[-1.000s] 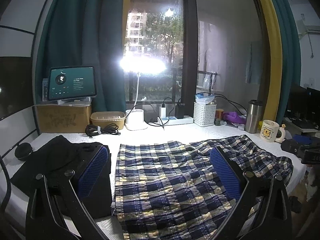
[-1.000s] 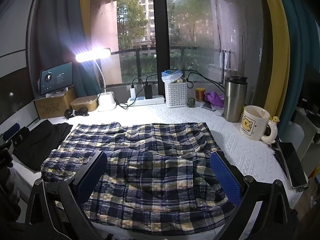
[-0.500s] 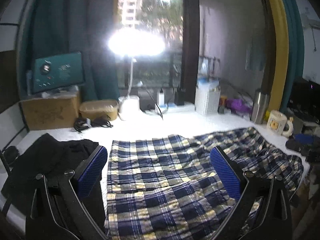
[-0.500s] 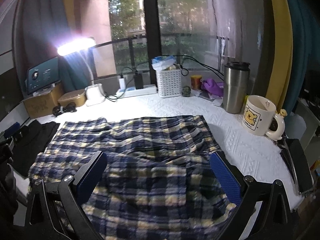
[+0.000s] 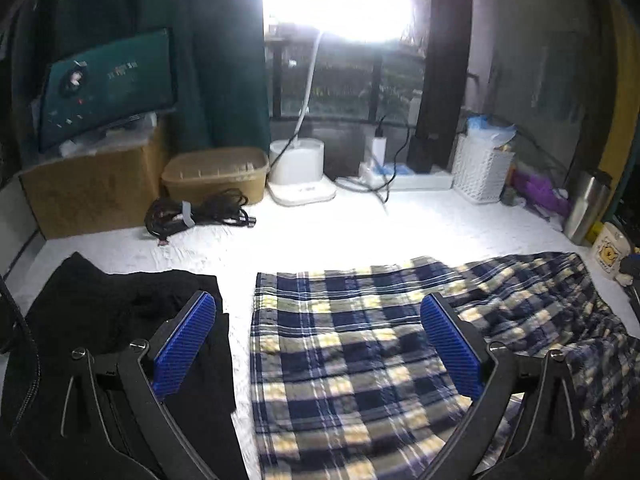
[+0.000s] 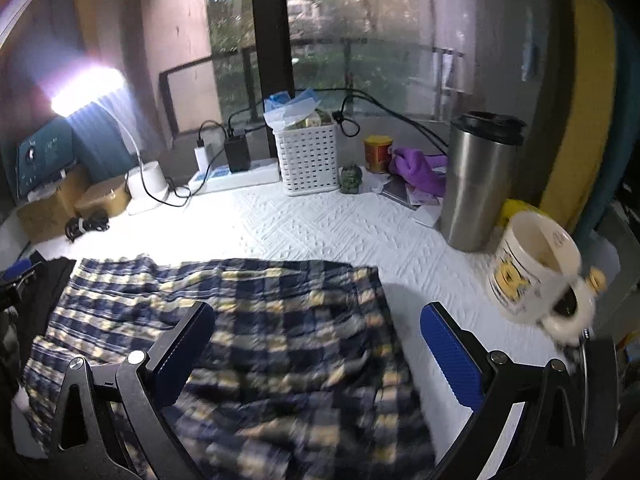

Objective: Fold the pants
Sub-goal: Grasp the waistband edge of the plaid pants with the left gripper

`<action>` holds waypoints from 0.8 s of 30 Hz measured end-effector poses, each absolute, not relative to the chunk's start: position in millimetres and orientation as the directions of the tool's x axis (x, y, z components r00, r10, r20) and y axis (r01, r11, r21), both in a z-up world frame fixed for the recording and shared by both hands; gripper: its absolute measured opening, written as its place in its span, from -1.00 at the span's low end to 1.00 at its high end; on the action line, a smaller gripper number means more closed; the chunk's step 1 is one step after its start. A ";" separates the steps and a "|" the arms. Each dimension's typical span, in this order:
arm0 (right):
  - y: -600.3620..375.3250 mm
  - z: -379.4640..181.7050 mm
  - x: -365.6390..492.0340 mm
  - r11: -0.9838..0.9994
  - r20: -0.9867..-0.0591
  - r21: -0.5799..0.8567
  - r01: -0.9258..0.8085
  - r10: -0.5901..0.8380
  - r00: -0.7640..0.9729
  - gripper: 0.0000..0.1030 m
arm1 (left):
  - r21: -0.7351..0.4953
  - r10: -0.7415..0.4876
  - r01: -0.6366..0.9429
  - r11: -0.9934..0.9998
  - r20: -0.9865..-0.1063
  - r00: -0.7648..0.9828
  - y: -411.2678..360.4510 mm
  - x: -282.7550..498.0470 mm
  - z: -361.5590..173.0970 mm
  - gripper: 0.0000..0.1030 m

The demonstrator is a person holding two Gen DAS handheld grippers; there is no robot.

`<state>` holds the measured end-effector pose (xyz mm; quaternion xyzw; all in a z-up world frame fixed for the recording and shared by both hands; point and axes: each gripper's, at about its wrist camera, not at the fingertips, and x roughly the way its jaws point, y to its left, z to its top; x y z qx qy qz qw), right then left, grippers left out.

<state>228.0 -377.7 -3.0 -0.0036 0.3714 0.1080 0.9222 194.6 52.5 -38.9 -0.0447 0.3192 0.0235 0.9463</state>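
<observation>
In the left wrist view the left gripper (image 5: 318,344) hangs with its jaws spread wide and nothing between them, the plaid pants (image 5: 400,344) lying flat across the lower centre and right of the frame, just beside a black garment (image 5: 100,312) at lower left; to do this well, I judge it should drop onto the near left edge and pinch all the layers, keeping clear of the black garment. In the right wrist view the right gripper (image 6: 316,348) is likewise agape and empty over the pants (image 6: 260,320), which fill the lower left; a mug (image 6: 532,272) sits near at right, so lift low and away from it
</observation>
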 end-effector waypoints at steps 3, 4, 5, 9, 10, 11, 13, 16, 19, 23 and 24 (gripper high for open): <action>-387.4 -11.5 259.9 0.971 -0.717 0.060 -0.231 0.203 0.667 1.00 | -0.091 -0.025 -0.045 0.995 -0.646 0.763 57.5 216.2 -54.3 0.97; -391.4 -15.0 270.3 0.971 -0.730 0.048 -0.233 0.193 0.655 1.00 | -0.087 -0.026 -0.042 0.995 -0.660 0.751 57.9 222.0 -57.7 0.97; -395.0 -17.3 277.0 0.971 -0.737 0.040 -0.234 0.187 0.650 1.00 | -0.075 -0.021 -0.041 0.996 -0.677 0.736 58.2 229.9 -63.2 0.97; -412.6 -30.8 305.2 0.978 -0.763 0.019 -0.207 0.148 0.629 0.99 | -0.070 -0.011 -0.055 0.996 -0.710 0.704 65.2 249.8 -75.4 0.75; -416.4 -36.7 312.1 0.980 -0.772 0.015 -0.196 0.136 0.621 0.99 | -0.087 -0.019 -0.063 0.994 -0.719 0.695 68.9 253.7 -78.1 0.68; -419.2 -42.9 319.2 0.981 -0.782 0.021 -0.195 0.137 0.608 0.99 | -0.089 -0.021 -0.064 0.994 -0.728 0.686 69.6 256.8 -80.0 0.64; -422.7 -57.0 330.8 0.976 -0.803 0.056 -0.210 0.169 0.572 0.74 | -0.061 -0.011 -0.051 0.997 -0.744 0.668 67.6 263.8 -84.6 0.48; -420.9 -75.6 346.3 0.967 -0.826 0.083 -0.240 0.202 0.527 0.35 | -0.041 -0.016 -0.025 0.999 -0.775 0.632 66.3 272.5 -93.0 0.48; -411.0 -90.1 354.9 0.951 -0.844 0.109 -0.288 0.242 0.479 0.16 | -0.003 -0.005 0.004 1.000 -0.810 0.587 61.1 280.5 -105.5 0.48; -396.3 -88.4 351.6 0.931 -0.839 0.089 -0.355 0.262 0.476 -0.28 | 0.003 -0.002 0.007 1.000 -0.800 0.599 59.5 277.5 -103.8 0.29; -394.0 -88.1 350.9 0.932 -0.837 0.072 -0.356 0.251 0.487 -0.44 | 0.007 0.005 0.001 1.000 -0.797 0.604 59.5 277.4 -103.3 0.10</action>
